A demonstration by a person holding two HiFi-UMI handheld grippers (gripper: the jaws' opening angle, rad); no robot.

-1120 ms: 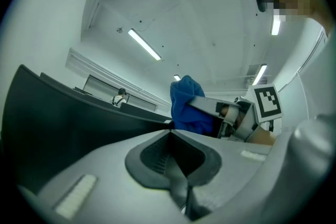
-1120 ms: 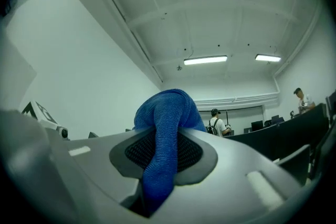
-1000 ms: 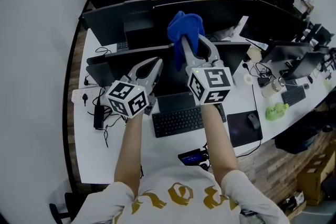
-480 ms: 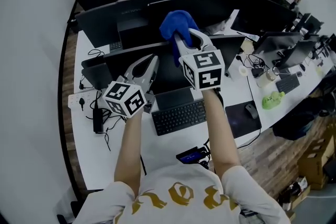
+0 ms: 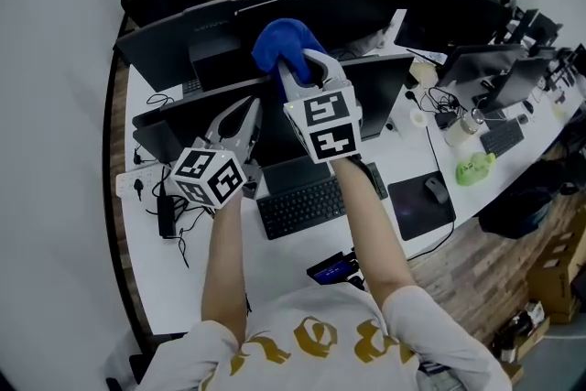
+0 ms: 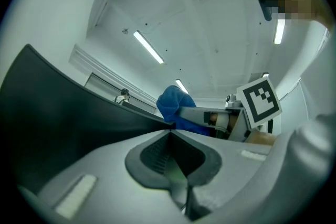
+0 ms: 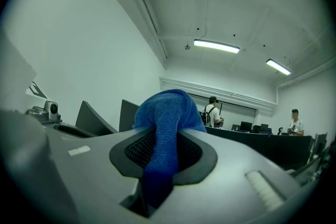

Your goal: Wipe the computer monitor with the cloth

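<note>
Head view, cloth: the blue cloth [image 5: 282, 41] is bunched at the tips of your right gripper [image 5: 293, 67], at the top edge of the near monitor [image 5: 383, 89].
Head view, left gripper: your left gripper [image 5: 247, 108] points at the same monitor, left of the cloth and near its upper edge.
Head view, table: the white table [image 5: 275, 266] carries a keyboard [image 5: 302, 206], a mouse [image 5: 436, 190] on a dark pad [image 5: 412, 213], and rear monitors [image 5: 275, 14].
Left gripper view, jaws: pressed together with nothing between them. The monitor edge runs in from the left to the tips; contact is not readable. The cloth and your right gripper are just beyond.
Right gripper view, jaws: clamped on the cloth. A strip runs down between the pads, and the bulk bulges over the tips.
Right gripper view, room: white walls [image 7: 94, 50], ceiling strip lights [image 7: 216, 46], two people [image 7: 211, 110] standing far back.
</note>
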